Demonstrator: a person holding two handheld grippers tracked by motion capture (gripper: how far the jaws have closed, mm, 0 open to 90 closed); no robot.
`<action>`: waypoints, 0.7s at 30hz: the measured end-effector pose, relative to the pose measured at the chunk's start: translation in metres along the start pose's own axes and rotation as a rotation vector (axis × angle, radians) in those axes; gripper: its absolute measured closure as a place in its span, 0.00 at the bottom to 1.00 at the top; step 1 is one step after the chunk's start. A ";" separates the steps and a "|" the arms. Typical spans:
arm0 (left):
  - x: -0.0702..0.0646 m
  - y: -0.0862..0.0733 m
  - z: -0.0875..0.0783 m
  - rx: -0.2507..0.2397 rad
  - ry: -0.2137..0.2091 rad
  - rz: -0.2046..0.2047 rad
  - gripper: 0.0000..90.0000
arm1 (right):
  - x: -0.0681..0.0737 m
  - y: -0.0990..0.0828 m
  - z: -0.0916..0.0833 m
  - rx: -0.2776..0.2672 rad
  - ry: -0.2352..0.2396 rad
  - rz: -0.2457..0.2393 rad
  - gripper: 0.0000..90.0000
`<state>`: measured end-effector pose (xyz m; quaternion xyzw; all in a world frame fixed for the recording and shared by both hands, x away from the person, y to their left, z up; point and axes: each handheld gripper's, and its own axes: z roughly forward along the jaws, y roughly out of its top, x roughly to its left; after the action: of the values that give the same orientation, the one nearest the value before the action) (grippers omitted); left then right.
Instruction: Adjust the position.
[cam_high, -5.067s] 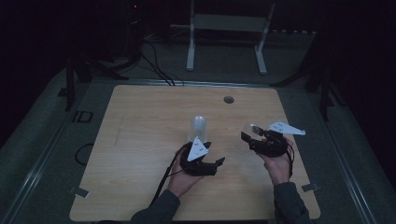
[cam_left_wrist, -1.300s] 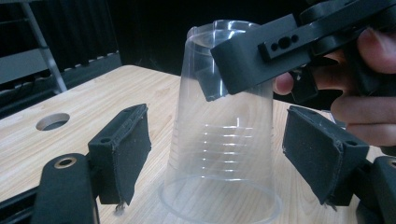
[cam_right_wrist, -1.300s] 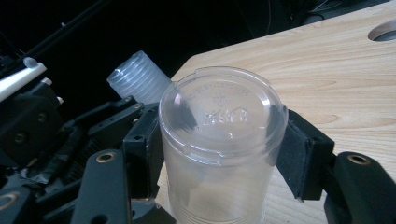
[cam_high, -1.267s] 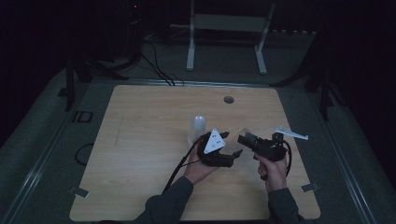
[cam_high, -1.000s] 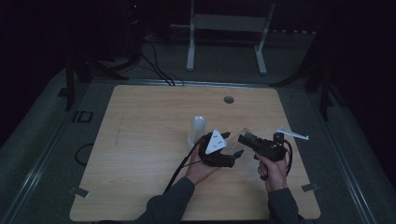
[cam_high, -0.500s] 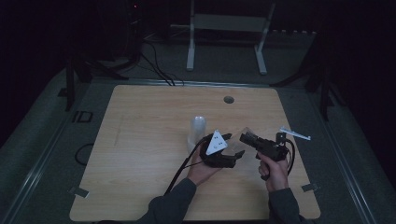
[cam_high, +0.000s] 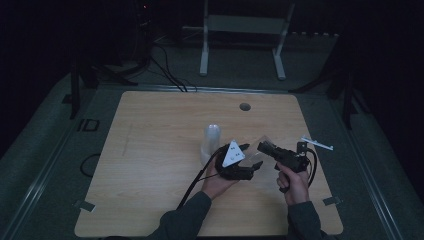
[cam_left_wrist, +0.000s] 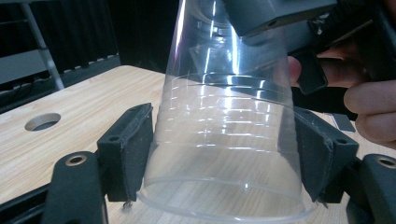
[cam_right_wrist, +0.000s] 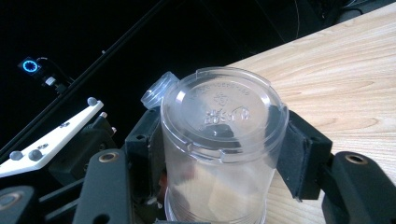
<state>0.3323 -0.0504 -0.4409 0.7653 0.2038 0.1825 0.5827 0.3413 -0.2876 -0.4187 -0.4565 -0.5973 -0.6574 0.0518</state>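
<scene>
High view shows a second cup (cam_high: 210, 142) standing on the counter (cam_high: 150, 150). Next, the left gripper (cam_high: 248, 169) has been closing its fingers around a clear cup (cam_left_wrist: 224, 140). The right gripper (cam_high: 264, 147) clamps that cup above the counter.

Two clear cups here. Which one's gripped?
The cup clamped in the right gripper. The other cup stands free on the table, left of it.

Two clear plastic cups: one (cam_high: 261, 146) between the grippers, another (cam_high: 210, 140) upright on the surface (cam_high: 150, 150). Two grippers.
</scene>
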 end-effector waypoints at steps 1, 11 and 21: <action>0.000 0.000 0.000 0.000 0.000 0.000 0.31 | 0.000 0.000 0.000 0.001 -0.001 0.000 0.45; 0.001 0.001 0.000 0.014 0.006 0.010 0.33 | 0.000 0.002 -0.001 0.012 -0.008 -0.008 0.38; 0.007 0.003 -0.004 0.021 0.018 0.002 0.33 | -0.001 0.002 -0.007 0.039 -0.021 -0.055 0.37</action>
<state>0.3364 -0.0443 -0.4370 0.7698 0.2103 0.1879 0.5726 0.3388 -0.2943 -0.4168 -0.4456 -0.6229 -0.6420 0.0362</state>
